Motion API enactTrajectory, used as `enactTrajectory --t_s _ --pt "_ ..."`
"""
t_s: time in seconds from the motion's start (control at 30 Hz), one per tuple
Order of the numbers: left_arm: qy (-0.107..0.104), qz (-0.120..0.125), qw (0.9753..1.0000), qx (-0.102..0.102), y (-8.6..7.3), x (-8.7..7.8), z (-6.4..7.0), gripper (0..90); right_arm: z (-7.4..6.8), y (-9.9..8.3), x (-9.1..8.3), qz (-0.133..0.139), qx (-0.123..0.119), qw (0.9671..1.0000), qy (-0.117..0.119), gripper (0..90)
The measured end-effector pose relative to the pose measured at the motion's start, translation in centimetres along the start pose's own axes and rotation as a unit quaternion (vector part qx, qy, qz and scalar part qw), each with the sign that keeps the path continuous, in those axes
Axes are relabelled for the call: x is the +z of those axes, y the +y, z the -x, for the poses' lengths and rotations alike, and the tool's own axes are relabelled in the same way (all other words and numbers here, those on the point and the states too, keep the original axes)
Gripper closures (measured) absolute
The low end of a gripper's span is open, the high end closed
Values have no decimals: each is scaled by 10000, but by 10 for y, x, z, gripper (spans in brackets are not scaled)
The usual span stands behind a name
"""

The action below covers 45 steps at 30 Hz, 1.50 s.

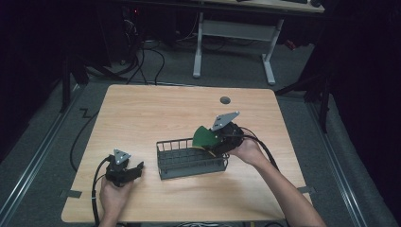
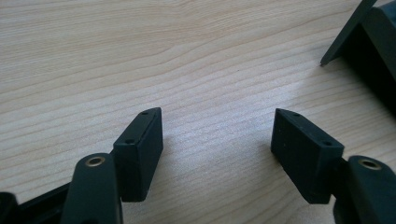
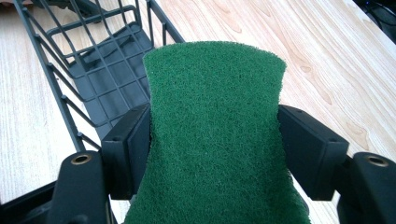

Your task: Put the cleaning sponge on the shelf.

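Note:
A green scouring sponge (image 1: pixel 203 136) (image 3: pixel 215 135) is pinched between the jaws of my right gripper (image 1: pixel 211 143) (image 3: pixel 215 144), which is shut on it above the right end of a dark wire basket (image 1: pixel 189 158) (image 3: pixel 100 70). The sponge's sides bow inward where the pads squeeze it. My left gripper (image 1: pixel 135 170) (image 2: pixel 217 149) rests low over the bare wood at the table's front left, jaws wide apart with nothing between them. The basket's dark corner (image 2: pixel 362 44) shows at the upper right of the left gripper view.
The wooden table (image 1: pixel 142 113) has a round cable grommet (image 1: pixel 225 100) near its back edge. Cables trail off the front left. A white-legged desk (image 1: pixel 236 33) stands on the floor behind the table.

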<state>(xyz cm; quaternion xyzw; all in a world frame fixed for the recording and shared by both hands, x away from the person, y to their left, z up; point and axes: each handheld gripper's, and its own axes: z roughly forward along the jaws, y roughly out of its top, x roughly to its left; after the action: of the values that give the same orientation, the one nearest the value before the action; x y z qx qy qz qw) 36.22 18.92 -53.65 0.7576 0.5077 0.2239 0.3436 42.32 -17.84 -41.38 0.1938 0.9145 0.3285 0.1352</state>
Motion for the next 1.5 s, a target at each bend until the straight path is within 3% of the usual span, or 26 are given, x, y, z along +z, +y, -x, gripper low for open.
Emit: enactTrajectory --t_s 0.33,0.57,0.83,1.13,1.5 --pt "1 -1 10000 -1 0 0 0 347 -1 -1 2 -95 -20 9999 136 291" --pt "1 -1 10000 1 0 0 0 347 -3 -1 5 -139 -45 9996 230 339" --pt "1 -1 10000 0 0 0 0 347 -4 0 4 -34 -35 9993 377 397" --pt "0 -1 10000 0 0 0 0 347 0 -1 7 158 188 9984 513 459" --pt "1 0 10000 0 0 0 0 347 2 -3 1 441 372 9975 406 501"
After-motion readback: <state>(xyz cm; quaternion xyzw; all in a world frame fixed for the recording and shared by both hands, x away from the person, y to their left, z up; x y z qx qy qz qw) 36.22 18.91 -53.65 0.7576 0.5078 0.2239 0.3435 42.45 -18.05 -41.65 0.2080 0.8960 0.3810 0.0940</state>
